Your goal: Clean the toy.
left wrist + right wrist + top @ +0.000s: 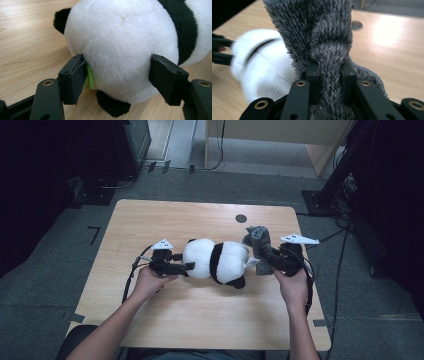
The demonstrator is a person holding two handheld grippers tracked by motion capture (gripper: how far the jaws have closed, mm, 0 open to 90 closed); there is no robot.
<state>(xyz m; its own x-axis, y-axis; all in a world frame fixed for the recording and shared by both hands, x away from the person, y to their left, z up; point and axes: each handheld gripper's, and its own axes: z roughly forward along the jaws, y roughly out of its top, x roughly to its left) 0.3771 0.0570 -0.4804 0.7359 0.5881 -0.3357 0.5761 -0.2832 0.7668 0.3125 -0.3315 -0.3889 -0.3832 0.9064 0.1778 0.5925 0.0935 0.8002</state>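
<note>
A black-and-white panda plush (pixel 215 260) lies on its side in the middle of the wooden table (pixel 200 320). My left gripper (pixel 187 266) is at its left end, jaws on either side of the round white part (pixel 125 45), pads pressed into the fur. A green tag (pixel 89 76) sits by the left pad. My right gripper (pixel 267 257) is at the plush's right end, shut on a fold of shaggy grey cloth (pixel 257 240) that stands up above it. In the right gripper view the cloth (pixel 324 30) rises between the jaws (pixel 329 72), with the plush (pixel 259 70) blurred behind.
A round dark hole (pixel 241 218) is set in the table behind the cloth. Cables trail from both grippers. Grey floor, dark equipment and a wooden cabinet surround the table. Bare tabletop lies in front of and behind the plush.
</note>
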